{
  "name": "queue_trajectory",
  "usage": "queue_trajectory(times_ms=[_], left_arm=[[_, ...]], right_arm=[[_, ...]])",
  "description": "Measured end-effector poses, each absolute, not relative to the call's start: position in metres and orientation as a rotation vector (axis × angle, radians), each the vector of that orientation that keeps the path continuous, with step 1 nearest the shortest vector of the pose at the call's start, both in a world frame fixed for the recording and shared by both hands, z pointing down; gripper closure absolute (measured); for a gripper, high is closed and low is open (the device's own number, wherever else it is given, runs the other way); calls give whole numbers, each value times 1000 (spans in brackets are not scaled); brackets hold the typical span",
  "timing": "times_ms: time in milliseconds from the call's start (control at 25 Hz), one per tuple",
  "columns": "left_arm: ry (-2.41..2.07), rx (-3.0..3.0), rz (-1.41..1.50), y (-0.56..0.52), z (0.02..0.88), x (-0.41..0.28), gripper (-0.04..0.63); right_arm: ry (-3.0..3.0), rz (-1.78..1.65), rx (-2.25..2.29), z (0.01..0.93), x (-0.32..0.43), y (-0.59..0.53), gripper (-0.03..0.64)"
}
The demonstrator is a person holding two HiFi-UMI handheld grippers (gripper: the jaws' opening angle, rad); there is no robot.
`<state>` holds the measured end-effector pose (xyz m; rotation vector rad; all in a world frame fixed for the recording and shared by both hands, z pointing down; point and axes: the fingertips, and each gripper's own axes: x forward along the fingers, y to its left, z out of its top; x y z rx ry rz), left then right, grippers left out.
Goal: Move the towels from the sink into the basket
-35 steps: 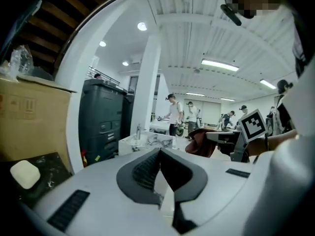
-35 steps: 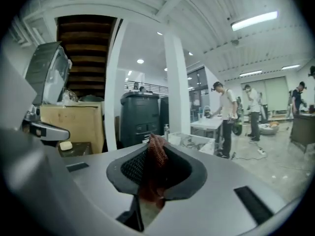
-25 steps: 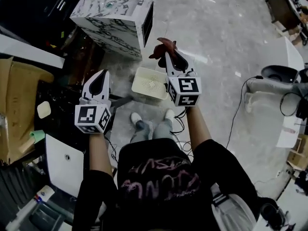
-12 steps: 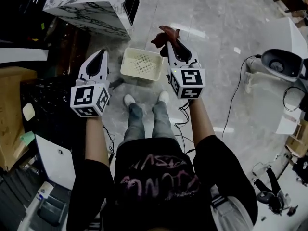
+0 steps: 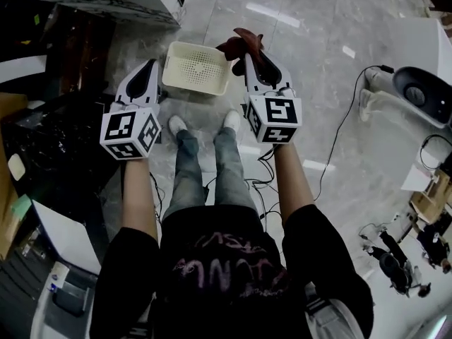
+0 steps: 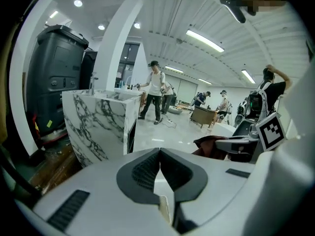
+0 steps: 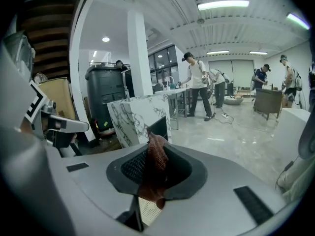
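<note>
One reddish-brown towel (image 5: 239,44) hung pinched in our right tool (image 5: 247,56), which we held above the floor by the far right corner of the cream basket (image 5: 192,68), we judged so that a release could drop it inside once centred. Our left tool (image 5: 150,66) was pressed together on nothing, idle at the basket's left side.

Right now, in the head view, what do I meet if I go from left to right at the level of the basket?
left gripper → basket → towel → white device
</note>
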<state>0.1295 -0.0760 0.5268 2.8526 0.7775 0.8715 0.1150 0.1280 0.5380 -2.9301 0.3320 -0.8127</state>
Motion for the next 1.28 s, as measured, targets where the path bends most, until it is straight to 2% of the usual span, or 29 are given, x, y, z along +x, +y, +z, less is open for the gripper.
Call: queue_trajectory(times_ms=[640,1280], left_arm=[[699,2754,1156,-84,731,104,581],[712,2718,1270,-108,953,97,580]], right_arm=[[319,-1069,-2809,745,98,127,538],[450,-1238,-2753,975,86,78,535]])
